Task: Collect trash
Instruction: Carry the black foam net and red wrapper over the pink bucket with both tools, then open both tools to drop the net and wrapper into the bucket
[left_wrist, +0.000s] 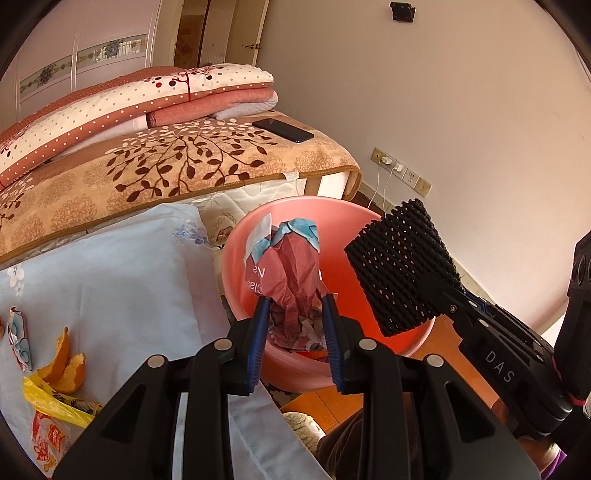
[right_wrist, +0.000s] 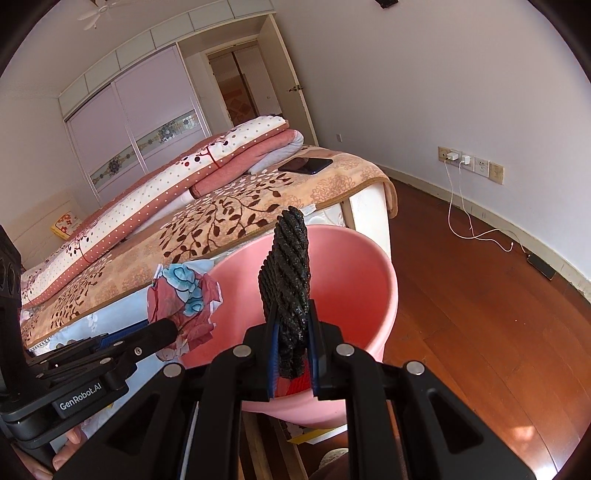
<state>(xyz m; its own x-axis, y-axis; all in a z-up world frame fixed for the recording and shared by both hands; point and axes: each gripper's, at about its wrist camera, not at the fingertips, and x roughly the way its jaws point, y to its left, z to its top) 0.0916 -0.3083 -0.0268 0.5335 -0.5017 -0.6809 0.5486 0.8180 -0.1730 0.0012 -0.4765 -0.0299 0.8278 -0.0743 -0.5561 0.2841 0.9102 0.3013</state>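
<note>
Hovering over round pink plastic basin: both grippers. Crumpled red-and-blue paper wrapper is clamped between blue pads of left gripper, above basin interior. Black foam mesh sleeve is pinched upright in right gripper, over basin. Orange peel and yellow plastic bag are left on pale blue sheet.
</note>
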